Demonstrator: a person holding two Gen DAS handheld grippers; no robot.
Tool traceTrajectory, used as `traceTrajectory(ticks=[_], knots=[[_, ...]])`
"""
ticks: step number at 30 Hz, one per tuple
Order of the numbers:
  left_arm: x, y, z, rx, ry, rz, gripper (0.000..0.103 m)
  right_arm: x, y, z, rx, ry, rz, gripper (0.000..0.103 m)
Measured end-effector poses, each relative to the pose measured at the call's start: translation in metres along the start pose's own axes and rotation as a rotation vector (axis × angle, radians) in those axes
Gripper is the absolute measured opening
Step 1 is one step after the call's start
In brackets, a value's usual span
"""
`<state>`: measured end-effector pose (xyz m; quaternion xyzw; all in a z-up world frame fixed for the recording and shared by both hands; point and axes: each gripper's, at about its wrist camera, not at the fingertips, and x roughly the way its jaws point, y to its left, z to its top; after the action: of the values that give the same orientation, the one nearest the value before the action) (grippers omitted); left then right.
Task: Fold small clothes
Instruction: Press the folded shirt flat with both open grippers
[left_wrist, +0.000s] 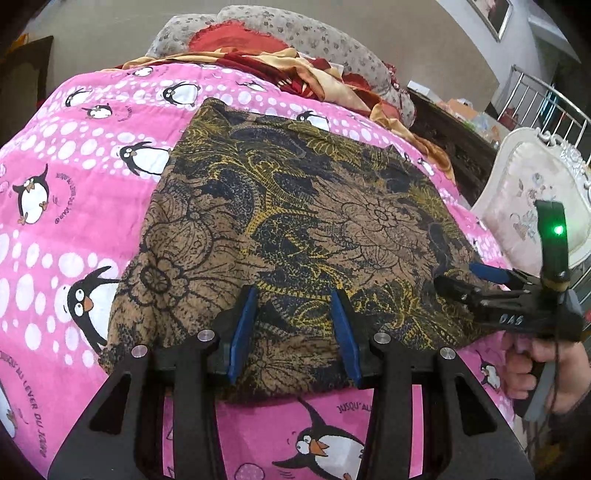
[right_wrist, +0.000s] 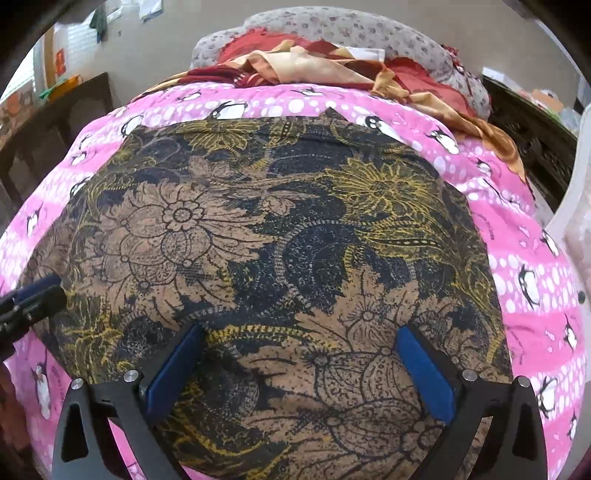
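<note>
A brown cloth (left_wrist: 295, 206) printed with black and yellow flowers lies flat in a rough rectangle on a pink penguin blanket (left_wrist: 74, 184). My left gripper (left_wrist: 294, 292) hovers over the cloth's near edge, jaws apart, with nothing pinched between its blue pads. My right gripper (left_wrist: 465, 278) reaches in at the cloth's right edge, held by a hand (left_wrist: 532, 369). In the right wrist view, the right gripper (right_wrist: 300, 329) stands wide open above the near part of the cloth (right_wrist: 258, 221). The left gripper (right_wrist: 37, 291) pokes in at the cloth's left edge.
Crumpled red and gold fabrics (left_wrist: 295, 62) and a grey flowered pillow (left_wrist: 314, 33) lie at the far end of the blanket. A white upholstered chair (left_wrist: 535, 184), dark carved furniture (left_wrist: 454, 147) and a metal railing (left_wrist: 543, 99) stand to the right.
</note>
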<state>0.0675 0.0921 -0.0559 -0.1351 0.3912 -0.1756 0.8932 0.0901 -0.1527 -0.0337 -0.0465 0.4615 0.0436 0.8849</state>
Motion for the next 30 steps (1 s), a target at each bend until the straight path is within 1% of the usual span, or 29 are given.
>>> traceTrajectory(ticks=[1, 2, 4, 5, 7, 9, 10, 11, 12, 13, 15, 16, 17, 19, 21, 22, 23, 24, 27, 30], knots=[[0.000, 0.002, 0.000, -0.009, -0.002, -0.010, 0.041, -0.008, 0.001, 0.002, 0.023, -0.010, 0.008, 0.103], [-0.001, 0.003, 0.000, -0.015, -0.003, -0.016, 0.041, -0.020, 0.006, 0.002, 0.028, -0.039, 0.042, 0.103], [-0.001, 0.004, 0.000, -0.025, -0.005, -0.027, 0.041, -0.037, 0.020, 0.002, -0.001, -0.088, 0.081, 0.103], [-0.001, 0.005, 0.000, -0.027, -0.005, -0.030, 0.041, -0.040, 0.032, -0.001, -0.040, -0.096, 0.080, 0.103], [-0.002, 0.006, 0.000, -0.033, -0.004, -0.037, 0.041, -0.033, 0.055, -0.009, -0.136, -0.077, 0.073, 0.103], [-0.002, 0.007, 0.000, -0.037, -0.004, -0.044, 0.041, -0.009, 0.070, -0.026, -0.231, 0.015, 0.027, 0.103], [-0.002, 0.007, 0.000, -0.037, -0.005, -0.046, 0.041, -0.006, 0.068, -0.032, -0.222, 0.003, 0.035, 0.103], [-0.002, 0.007, 0.000, -0.037, -0.005, -0.047, 0.041, -0.009, 0.061, -0.031, -0.184, -0.006, 0.059, 0.103], [-0.002, 0.007, 0.000, -0.039, -0.006, -0.049, 0.041, -0.009, 0.056, -0.027, -0.163, 0.018, 0.077, 0.103], [-0.002, 0.007, -0.001, -0.038, -0.006, -0.047, 0.041, -0.012, 0.051, -0.024, -0.140, 0.016, 0.088, 0.103], [-0.002, 0.007, -0.001, -0.036, -0.006, -0.045, 0.041, -0.024, 0.037, -0.014, -0.093, -0.047, 0.069, 0.103], [-0.002, 0.007, -0.001, -0.035, -0.006, -0.045, 0.042, -0.028, 0.027, -0.008, -0.072, -0.082, 0.041, 0.103], [-0.002, 0.007, -0.001, -0.034, -0.006, -0.044, 0.042, -0.028, 0.020, -0.002, -0.054, -0.094, 0.022, 0.103], [-0.003, 0.006, -0.001, -0.032, -0.006, -0.044, 0.042, -0.021, 0.002, 0.008, 0.014, -0.096, 0.005, 0.103], [-0.003, 0.007, -0.001, -0.035, -0.008, -0.049, 0.042, -0.006, -0.018, 0.015, 0.081, -0.088, 0.025, 0.103], [-0.004, 0.007, -0.001, -0.041, -0.008, -0.055, 0.043, 0.007, -0.026, 0.015, 0.103, -0.062, 0.038, 0.103], [-0.004, 0.008, -0.001, -0.045, -0.009, -0.060, 0.043, 0.017, -0.028, 0.011, 0.104, -0.048, 0.036, 0.103], [-0.004, 0.008, -0.001, -0.049, -0.010, -0.062, 0.044, 0.017, -0.027, 0.009, 0.090, -0.078, 0.022, 0.103], [-0.003, 0.006, 0.000, -0.049, -0.005, -0.062, 0.048, 0.015, -0.013, 0.012, 0.048, -0.085, -0.038, 0.103], [-0.002, 0.002, 0.002, -0.042, 0.007, -0.037, 0.049, 0.014, -0.020, 0.012, 0.077, -0.098, 0.003, 0.103]])
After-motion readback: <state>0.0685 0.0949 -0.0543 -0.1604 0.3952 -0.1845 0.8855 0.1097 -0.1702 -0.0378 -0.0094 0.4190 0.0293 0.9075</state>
